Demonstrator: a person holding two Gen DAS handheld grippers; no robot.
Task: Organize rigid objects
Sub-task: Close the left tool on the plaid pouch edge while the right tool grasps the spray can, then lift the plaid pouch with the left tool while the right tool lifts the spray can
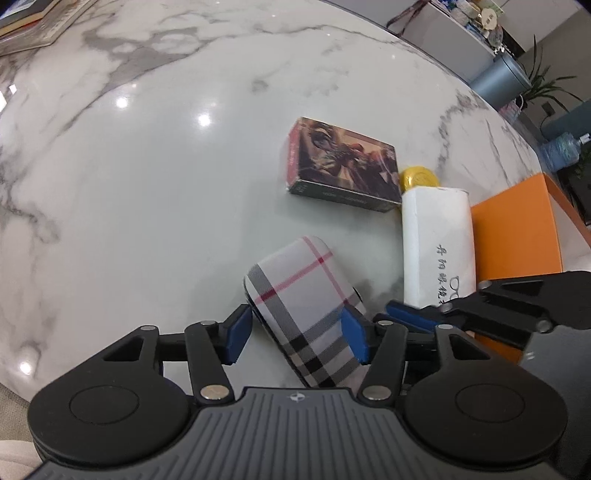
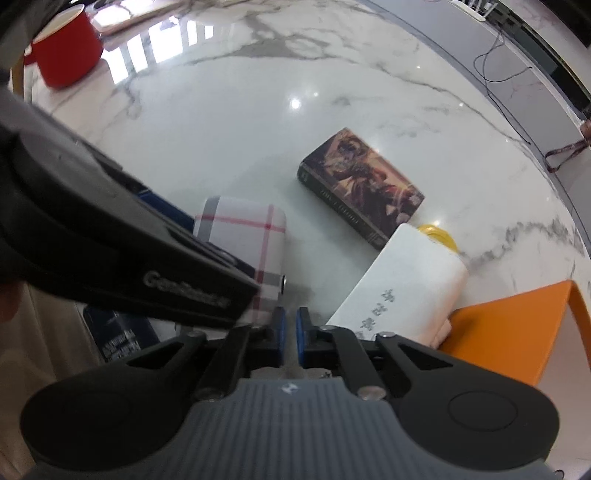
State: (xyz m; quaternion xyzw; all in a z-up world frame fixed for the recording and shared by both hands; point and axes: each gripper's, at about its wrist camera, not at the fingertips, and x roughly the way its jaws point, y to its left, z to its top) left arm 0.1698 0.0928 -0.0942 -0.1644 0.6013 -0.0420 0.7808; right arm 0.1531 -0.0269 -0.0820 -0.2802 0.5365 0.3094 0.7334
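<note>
A plaid hard case (image 1: 299,295) (image 2: 243,229) lies on the marble table (image 1: 147,184). My left gripper (image 1: 295,336) stands open astride the case's near end. The left pad shows a gap to the case's edge and the right pad sits over its far side. To the right, my right gripper (image 2: 290,332) (image 1: 391,308) is shut with nothing between its pads, low over the table between the case and a white box with printed characters (image 1: 437,243) (image 2: 406,280). Behind lie a picture-printed box (image 1: 343,162) (image 2: 362,184) and a yellow round lid (image 1: 419,179) (image 2: 439,234).
An orange box (image 1: 517,229) (image 2: 509,332) sits right of the white box, touching it. A red mug (image 2: 64,55) stands far left at the back, and books (image 1: 29,22) lie at the far left corner. A dark booklet (image 2: 118,336) lies under the left gripper's body.
</note>
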